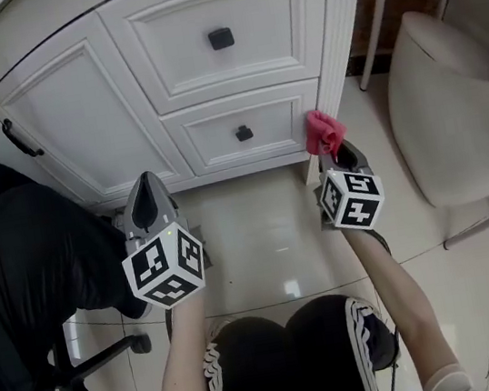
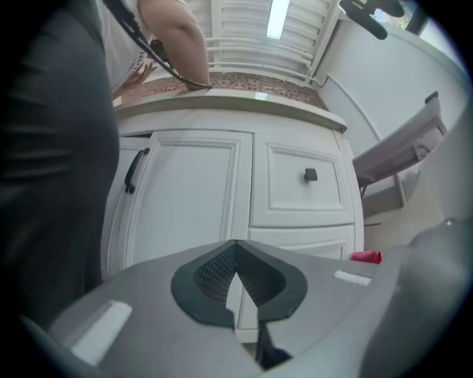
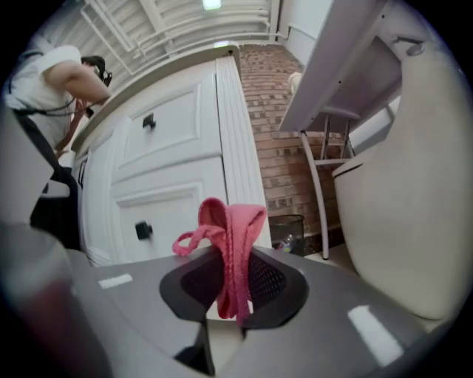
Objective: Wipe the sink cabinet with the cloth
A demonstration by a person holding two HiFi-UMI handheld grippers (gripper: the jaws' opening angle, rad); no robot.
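The white sink cabinet (image 1: 206, 67) fills the top of the head view, with two drawers and a door. A pink cloth (image 1: 323, 133) sticks up from my right gripper (image 1: 338, 158), which is shut on it just off the cabinet's lower right corner post. In the right gripper view the cloth (image 3: 230, 244) is folded and pinched between the jaws, with the cabinet (image 3: 177, 155) close ahead. My left gripper (image 1: 149, 205) hangs low in front of the cabinet door, shut with nothing in it. The left gripper view shows its closed jaws and the cabinet (image 2: 222, 192) beyond.
A black office chair (image 1: 22, 299) stands at the left. A cream seat (image 1: 451, 102) on a metal frame is at the right. A brick wall (image 3: 281, 118) and a dark bin (image 3: 287, 230) lie behind the cabinet's right side. A person leans on the countertop (image 2: 222, 103).
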